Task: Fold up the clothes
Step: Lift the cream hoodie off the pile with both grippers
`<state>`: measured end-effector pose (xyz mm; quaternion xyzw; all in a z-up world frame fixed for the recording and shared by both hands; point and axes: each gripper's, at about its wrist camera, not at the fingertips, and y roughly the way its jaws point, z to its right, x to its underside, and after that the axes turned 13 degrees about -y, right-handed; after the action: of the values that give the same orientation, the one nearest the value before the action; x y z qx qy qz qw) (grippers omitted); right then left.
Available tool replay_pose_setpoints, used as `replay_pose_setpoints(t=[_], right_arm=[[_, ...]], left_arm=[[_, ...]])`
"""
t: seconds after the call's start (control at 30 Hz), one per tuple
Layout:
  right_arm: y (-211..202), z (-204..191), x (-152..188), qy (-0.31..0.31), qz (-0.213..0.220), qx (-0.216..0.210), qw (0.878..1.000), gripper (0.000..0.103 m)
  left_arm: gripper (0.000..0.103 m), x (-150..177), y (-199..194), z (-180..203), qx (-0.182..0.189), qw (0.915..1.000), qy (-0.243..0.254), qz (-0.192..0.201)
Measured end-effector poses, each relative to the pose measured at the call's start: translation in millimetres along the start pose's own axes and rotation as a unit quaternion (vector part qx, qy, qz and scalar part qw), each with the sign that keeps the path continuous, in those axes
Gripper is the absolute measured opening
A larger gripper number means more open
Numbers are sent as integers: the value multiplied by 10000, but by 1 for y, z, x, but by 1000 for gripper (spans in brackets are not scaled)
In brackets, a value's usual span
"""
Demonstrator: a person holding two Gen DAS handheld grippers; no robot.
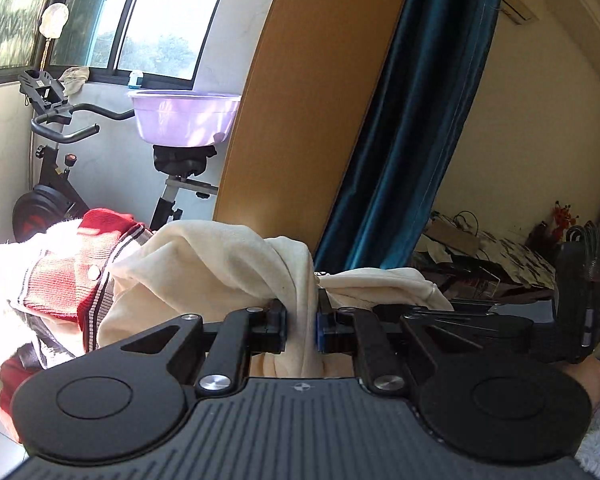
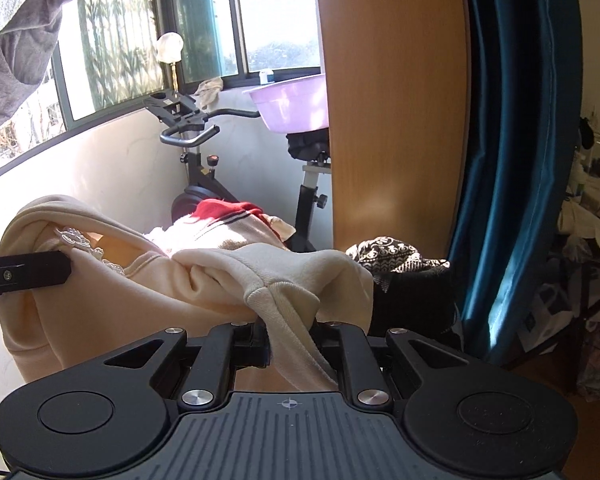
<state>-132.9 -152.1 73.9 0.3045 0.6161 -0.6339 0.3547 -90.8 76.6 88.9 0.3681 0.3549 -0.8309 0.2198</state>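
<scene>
A cream sweatshirt (image 1: 220, 264) hangs lifted between both grippers. My left gripper (image 1: 301, 320) is shut on a bunched fold of it, the cloth pinched between the black and blue pads. In the right wrist view my right gripper (image 2: 290, 332) is shut on a ribbed edge of the same cream sweatshirt (image 2: 148, 296), which drapes down to the left. The left gripper (image 2: 28, 272) shows at the left edge of that view, holding the cloth's far side. A red and white knit cardigan (image 1: 72, 276) lies in a pile behind.
An exercise bike (image 2: 196, 136) carries a purple basin (image 2: 296, 104) by the window. A wooden panel (image 2: 392, 112) and a teal curtain (image 2: 516, 160) stand to the right. A black patterned garment (image 2: 400, 264) lies beside the sweatshirt. A cluttered table (image 1: 492, 252) sits at the far right.
</scene>
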Motion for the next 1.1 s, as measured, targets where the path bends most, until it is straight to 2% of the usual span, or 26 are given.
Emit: replay_pose_setpoints(t=[0.13, 0.27, 0.37, 0.5, 0.63, 0.8, 0.93, 1.1], right_arm=[[-28, 31, 14, -95, 229, -140, 9996, 12], [-62, 81, 42, -383, 261, -305, 9985, 12], [-93, 123, 69, -637, 292, -174, 9974, 12], [-136, 189, 100, -395, 303, 156, 9986, 12], [-173, 252, 130, -242, 260, 507, 9981, 12], [-205, 306, 170, -186, 98, 1010, 9947, 12], [-223, 346, 197, 34, -57, 1506, 9886, 12], [-242, 402, 223, 283, -288, 2018, 9786, 12]], left_arm=[[13, 27, 19, 52, -75, 10000, -50, -5], [13, 61, 47, 113, -189, 9997, -137, -62], [13, 85, 68, 161, -235, 9995, -174, -131], [13, 112, 101, 229, 31, 9996, -32, -281], [13, 134, 135, 282, 265, 9990, -59, -369], [13, 159, 183, 338, 486, 9949, 26, -884], [14, 182, 220, 374, 1046, 9857, 159, -1312], [14, 199, 269, 420, 1567, 9727, 350, -1675]])
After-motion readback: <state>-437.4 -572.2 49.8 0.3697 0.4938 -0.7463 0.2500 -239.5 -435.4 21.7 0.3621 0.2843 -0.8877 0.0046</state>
